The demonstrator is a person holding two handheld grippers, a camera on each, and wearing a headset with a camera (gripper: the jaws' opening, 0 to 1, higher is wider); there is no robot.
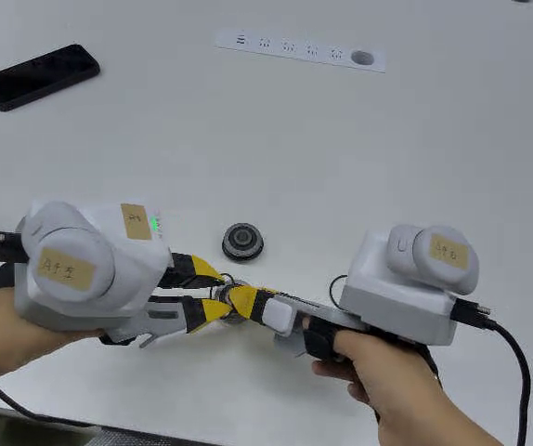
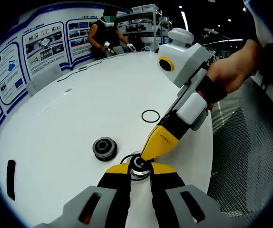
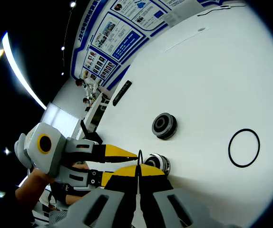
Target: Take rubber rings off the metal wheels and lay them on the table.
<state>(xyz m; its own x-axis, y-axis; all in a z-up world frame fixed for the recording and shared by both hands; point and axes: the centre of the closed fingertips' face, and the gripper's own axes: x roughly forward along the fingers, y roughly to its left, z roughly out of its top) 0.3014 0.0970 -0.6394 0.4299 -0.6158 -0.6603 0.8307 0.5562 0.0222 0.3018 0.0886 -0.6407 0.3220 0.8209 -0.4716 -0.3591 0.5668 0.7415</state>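
Left gripper (image 2: 140,169) holds wheel (image 2: 139,164), right gripper (image 3: 138,168) seemingly ring (image 2: 125,157), near edge (image 2: 204,159).

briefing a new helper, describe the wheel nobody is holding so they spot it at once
On the white table, find where the left gripper and right gripper meet tip to tip. Just beyond lies a dark round wheel, flat and alone. The other wheel is clamped in the left gripper's jaws; this one touches only the table.
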